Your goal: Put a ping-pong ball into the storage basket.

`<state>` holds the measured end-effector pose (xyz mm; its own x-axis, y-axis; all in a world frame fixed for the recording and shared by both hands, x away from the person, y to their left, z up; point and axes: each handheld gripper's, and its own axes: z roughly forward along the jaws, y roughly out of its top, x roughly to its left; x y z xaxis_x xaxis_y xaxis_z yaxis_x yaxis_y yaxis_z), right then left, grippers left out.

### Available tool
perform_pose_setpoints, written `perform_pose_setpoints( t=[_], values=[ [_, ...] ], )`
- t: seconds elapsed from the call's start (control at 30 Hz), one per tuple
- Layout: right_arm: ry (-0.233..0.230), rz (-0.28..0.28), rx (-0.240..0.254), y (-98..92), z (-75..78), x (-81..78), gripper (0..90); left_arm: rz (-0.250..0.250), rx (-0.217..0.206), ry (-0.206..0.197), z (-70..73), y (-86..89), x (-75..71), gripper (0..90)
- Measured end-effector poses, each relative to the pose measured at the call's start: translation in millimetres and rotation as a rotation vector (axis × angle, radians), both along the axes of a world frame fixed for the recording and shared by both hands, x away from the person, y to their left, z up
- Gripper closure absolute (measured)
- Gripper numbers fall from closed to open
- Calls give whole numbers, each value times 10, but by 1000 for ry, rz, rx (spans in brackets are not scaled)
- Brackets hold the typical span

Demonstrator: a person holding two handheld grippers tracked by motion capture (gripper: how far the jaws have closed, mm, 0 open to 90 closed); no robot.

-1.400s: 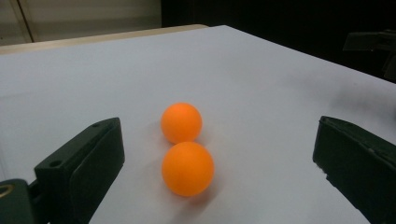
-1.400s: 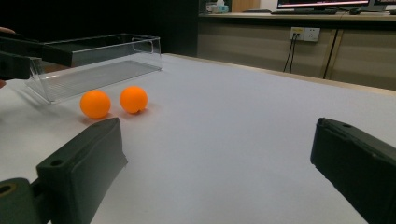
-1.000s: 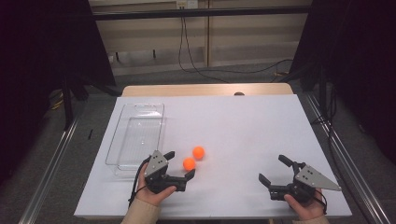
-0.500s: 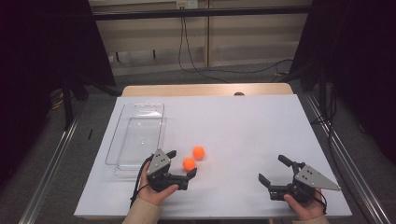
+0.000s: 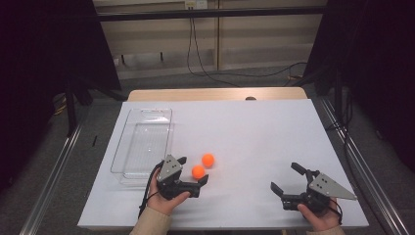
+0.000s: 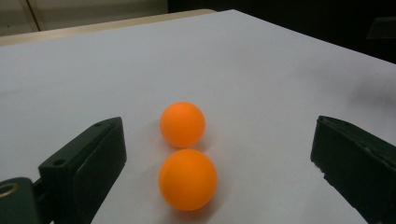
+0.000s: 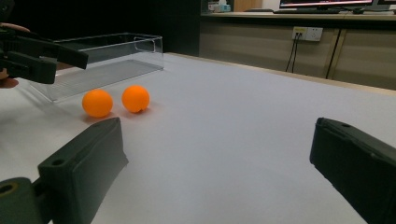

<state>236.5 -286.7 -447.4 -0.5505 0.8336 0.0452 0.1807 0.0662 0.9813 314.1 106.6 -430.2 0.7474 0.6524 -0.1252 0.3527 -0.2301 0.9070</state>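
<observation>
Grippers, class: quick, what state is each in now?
Left gripper: open, nearer orange ball between its jaws, ungripped.
Right gripper: open, holding nothing.

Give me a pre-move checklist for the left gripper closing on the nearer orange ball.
1. Left gripper jaws open wide: ok.
2. Nearer ball lies between the jaws: ok.
3. Farther ball clear of the nearer one: cannot tell; they look almost touching, so closing may nudge it.
4. Clear tray has room for a ball: ok.
5. Right gripper apart from the balls: ok, open over the white table.
</observation>
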Motion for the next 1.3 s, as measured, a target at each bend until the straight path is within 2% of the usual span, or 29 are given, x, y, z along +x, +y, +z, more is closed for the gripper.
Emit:
perform_pose_setpoints(
  t=[0.13,0.4,1.07,1.3],
  values=[
    [0,0,0,0,0,0,24,-1,8,-6,8,-14,4,33],
    [1,1,-1,1,0,1,25,-3,20,6,-5,-50,19,36],
    [1,1,-1,3,-1,6,24,29,55,65,-43,-109,77,33],
    [1,1,-1,2,-1,6,25,43,81,92,-64,-134,92,33]
  ],
)
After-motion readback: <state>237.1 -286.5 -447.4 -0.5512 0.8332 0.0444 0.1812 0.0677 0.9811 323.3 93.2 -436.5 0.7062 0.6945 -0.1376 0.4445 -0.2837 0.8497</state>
